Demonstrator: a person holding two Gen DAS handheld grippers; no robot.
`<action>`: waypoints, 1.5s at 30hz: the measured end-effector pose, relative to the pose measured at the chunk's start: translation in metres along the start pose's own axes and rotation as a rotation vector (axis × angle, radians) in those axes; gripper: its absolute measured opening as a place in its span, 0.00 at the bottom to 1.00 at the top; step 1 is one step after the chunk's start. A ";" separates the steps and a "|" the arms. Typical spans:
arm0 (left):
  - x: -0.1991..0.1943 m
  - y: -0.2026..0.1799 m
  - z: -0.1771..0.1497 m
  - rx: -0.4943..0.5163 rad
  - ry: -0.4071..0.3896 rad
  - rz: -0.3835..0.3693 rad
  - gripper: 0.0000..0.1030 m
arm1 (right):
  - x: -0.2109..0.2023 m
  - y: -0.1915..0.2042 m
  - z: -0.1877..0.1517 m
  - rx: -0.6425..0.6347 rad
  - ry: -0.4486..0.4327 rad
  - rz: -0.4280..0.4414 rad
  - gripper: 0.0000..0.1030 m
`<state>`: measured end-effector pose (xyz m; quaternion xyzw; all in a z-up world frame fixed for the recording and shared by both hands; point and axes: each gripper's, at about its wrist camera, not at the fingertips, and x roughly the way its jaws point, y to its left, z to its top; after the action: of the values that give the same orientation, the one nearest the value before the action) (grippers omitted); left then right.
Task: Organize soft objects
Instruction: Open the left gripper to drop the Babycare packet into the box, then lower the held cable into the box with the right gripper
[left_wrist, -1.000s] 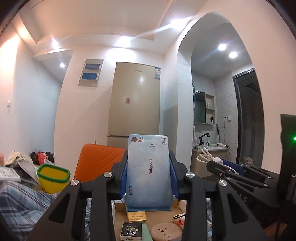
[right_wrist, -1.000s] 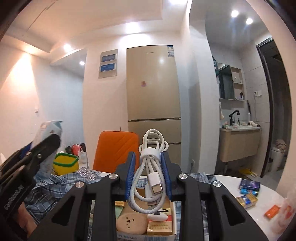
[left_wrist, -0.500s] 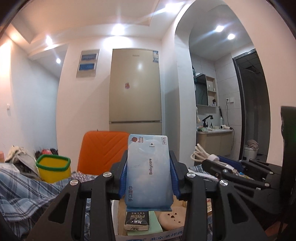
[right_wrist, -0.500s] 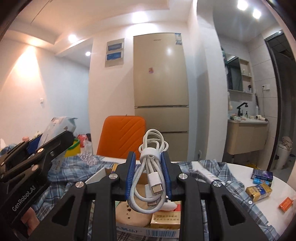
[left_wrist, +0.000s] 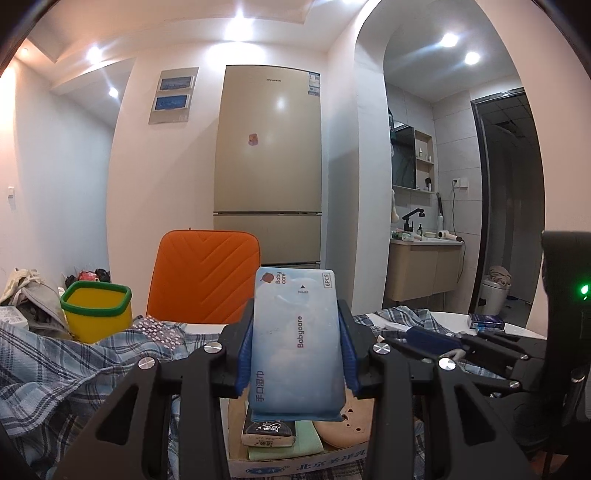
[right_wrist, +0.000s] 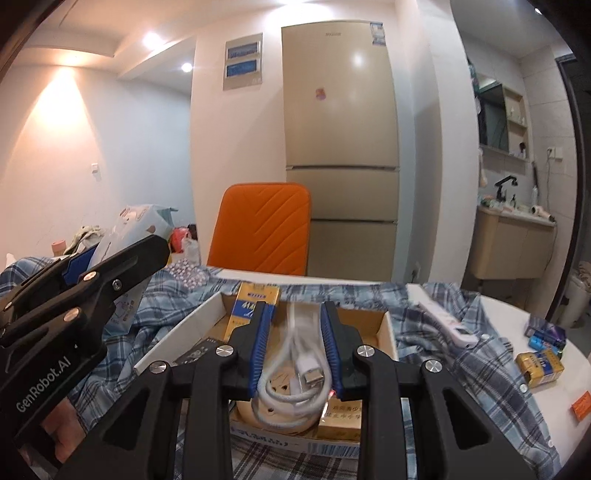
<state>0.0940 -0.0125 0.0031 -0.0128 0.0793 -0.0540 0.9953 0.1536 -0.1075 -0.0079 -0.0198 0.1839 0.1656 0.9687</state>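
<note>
Cable (right_wrist: 301, 363), coiled white, is pinched between the closed fingers (right_wrist: 260, 347) of the right gripper (right_wrist: 295, 350), directly above the open box (right_wrist: 177, 332); long axis runs along the fingers. Wipes pack (left_wrist: 297, 339) is clamped upright in the left gripper (left_wrist: 295, 350), over the box's near edge on the tabletop.

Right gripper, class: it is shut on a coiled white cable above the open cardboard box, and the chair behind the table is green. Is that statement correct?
One detail is wrong. The right wrist view shows the right gripper shut on the coiled white cable above the cardboard box, but the chair behind the table is orange, not green.
</note>
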 end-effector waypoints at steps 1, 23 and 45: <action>0.001 0.001 0.000 -0.003 0.005 0.002 0.37 | 0.002 0.000 0.000 0.000 0.008 0.001 0.29; 0.046 0.012 -0.013 -0.067 0.251 -0.021 0.56 | 0.010 -0.025 0.000 0.106 0.087 -0.093 0.30; -0.038 0.015 0.003 -0.043 0.084 -0.008 0.86 | -0.041 -0.023 0.009 0.134 0.180 -0.077 0.59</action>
<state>0.0585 0.0063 0.0119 -0.0322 0.1223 -0.0569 0.9903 0.1286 -0.1410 0.0147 0.0235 0.2798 0.1130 0.9531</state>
